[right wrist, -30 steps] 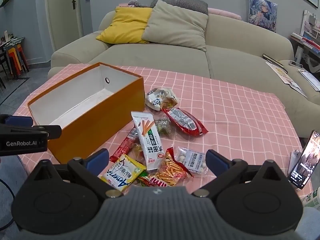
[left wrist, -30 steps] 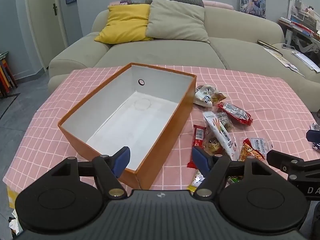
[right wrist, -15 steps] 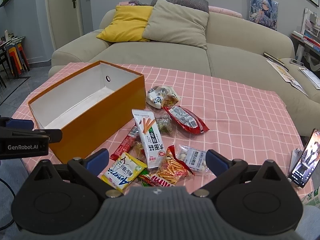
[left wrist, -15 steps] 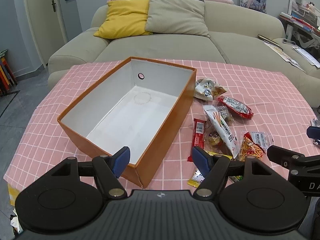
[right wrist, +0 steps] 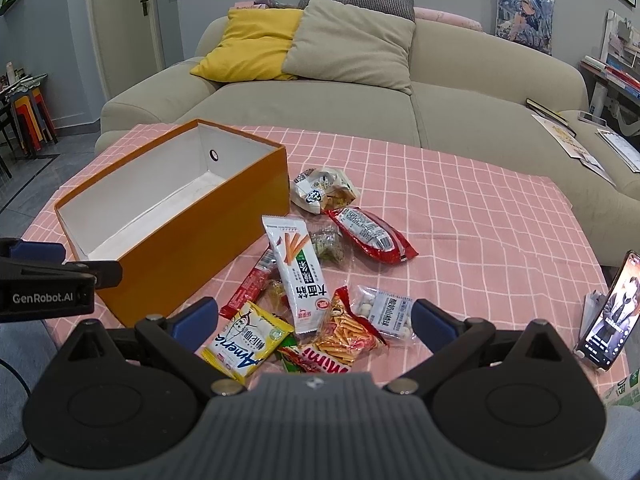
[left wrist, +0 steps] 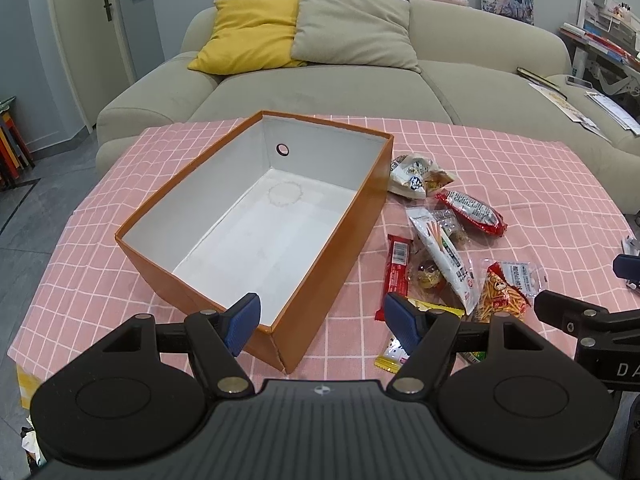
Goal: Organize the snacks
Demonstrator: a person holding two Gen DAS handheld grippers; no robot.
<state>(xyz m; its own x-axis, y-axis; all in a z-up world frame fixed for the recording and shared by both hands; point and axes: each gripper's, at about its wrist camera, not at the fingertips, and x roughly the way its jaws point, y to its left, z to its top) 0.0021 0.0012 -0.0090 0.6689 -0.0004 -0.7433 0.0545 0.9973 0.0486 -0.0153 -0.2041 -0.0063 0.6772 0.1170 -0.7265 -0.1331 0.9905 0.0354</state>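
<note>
Your left tool [left wrist: 322,317] and right tool [right wrist: 316,317] are both wide open, holding nothing. The snacks [right wrist: 316,276] lie right of the orange box [left wrist: 332,264], which has nothing inside.

Yellow snack packet [left wrist: 390,358] mostly hidden behind right finger [left wrist: 402,320], lower centre of left wrist view. Red-green wrapper [right wrist: 294,358] half covered by gripper body, bottom centre of right view (print unreadable). Phone [right wrist: 610,314] screen text too small, right edge.
</note>
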